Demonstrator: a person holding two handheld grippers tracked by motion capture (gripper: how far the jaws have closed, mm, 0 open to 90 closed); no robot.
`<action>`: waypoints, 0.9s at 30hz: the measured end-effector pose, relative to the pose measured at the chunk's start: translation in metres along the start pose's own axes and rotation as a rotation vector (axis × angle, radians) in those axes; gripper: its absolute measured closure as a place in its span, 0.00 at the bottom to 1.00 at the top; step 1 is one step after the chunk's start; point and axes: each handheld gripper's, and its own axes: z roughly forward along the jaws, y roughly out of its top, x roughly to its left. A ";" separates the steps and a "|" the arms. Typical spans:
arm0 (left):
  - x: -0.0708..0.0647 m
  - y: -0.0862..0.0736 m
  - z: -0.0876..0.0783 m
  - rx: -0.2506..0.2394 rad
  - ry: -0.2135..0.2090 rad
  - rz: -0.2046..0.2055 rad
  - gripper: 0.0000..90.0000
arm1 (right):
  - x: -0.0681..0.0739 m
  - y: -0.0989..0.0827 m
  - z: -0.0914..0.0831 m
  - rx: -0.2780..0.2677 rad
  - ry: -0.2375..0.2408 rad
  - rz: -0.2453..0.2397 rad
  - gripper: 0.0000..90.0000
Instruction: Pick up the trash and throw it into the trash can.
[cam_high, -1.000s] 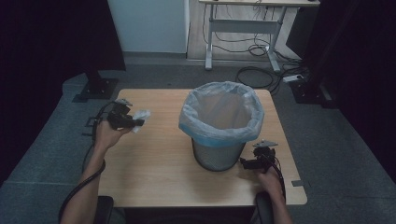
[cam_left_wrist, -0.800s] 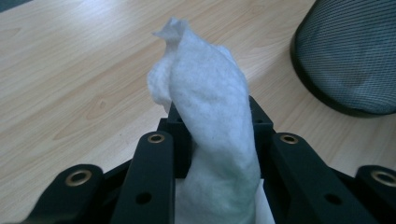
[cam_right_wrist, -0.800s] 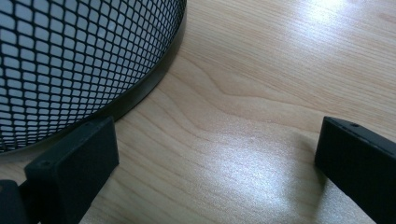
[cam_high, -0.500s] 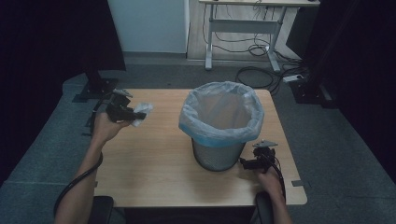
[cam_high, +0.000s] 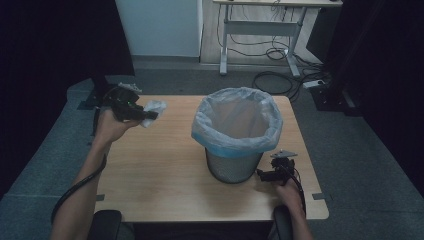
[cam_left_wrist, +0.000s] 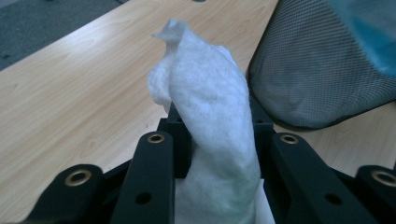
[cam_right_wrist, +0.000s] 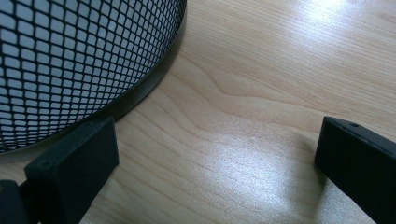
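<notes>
Pale wood-grain tabletop (cam_high: 165, 170) carries a round black wire-mesh bin (cam_high: 235, 167) lined with a thin, crinkled bluish plastic bag (cam_high: 237, 120). Left gripper (cam_high: 150, 115), raised above the tabletop's far left corner, has its jaws pinching a soft, fibrous white crumpled tissue (cam_left_wrist: 205, 121), which bulges out ahead of them. Right gripper (cam_right_wrist: 215, 158) sits low with jaws spread apart on nothing, the bin's curved mesh wall just beside one jaw.
</notes>
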 end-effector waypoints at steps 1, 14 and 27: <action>-0.001 0.003 -0.001 0.000 -0.001 0.006 0.78 | 0.000 0.000 0.000 0.000 0.000 0.000 0.00; -0.026 0.042 -0.016 -0.020 -0.044 0.062 0.78 | 0.000 0.000 0.000 0.000 0.001 -0.001 0.00; -0.053 0.077 -0.023 -0.051 -0.105 0.115 0.79 | 0.000 0.000 0.000 0.000 0.001 0.000 0.00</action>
